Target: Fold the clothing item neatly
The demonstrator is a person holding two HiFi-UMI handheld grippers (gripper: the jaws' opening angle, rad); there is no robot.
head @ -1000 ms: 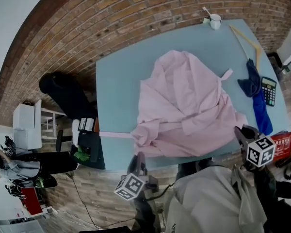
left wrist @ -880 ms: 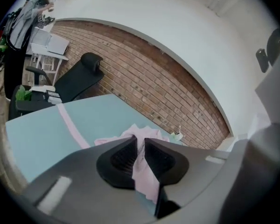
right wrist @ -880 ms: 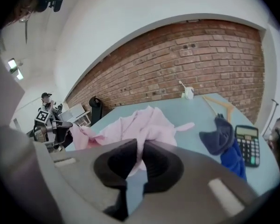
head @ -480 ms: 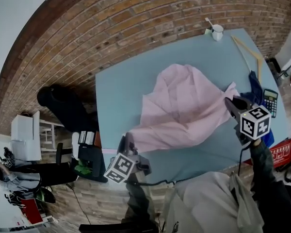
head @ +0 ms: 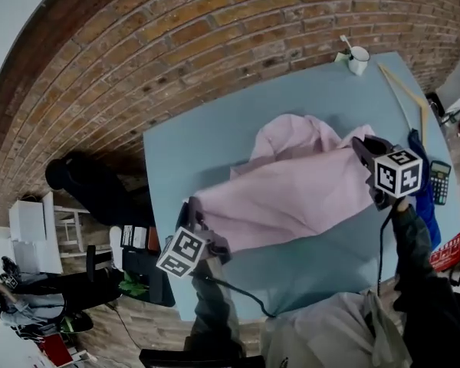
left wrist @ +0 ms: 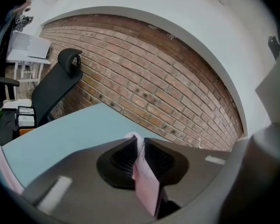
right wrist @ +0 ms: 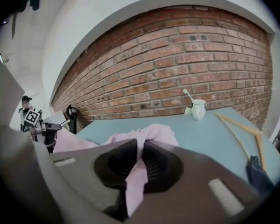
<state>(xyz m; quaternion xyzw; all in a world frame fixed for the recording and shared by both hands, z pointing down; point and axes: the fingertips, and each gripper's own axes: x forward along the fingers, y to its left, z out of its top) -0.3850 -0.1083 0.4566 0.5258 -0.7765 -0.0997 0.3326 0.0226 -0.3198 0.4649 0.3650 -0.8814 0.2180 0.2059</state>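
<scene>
The pink garment (head: 291,194) hangs stretched over the blue-grey table (head: 207,140), its far part bunched on the tabletop toward 12 o'clock. The left gripper (head: 192,211) is clenched on the fabric's edge at the 8 o'clock end, and the right gripper (head: 362,150) pinches a fold at the 3 o'clock end; each gripper view shows pink cloth pressed between the ribbed pads. Close to the right gripper, at 3 o'clock, lie a blue cloth (head: 423,194) and a calculator (head: 440,181). A wooden hanger (head: 405,94) runs along the table's edge at 2 o'clock. A white mug (head: 358,58) stands on the far corner at 1 o'clock, well apart from the garment. Off the table at 9 o'clock stands a black office chair (head: 84,186) before the brick wall (head: 176,44).
</scene>
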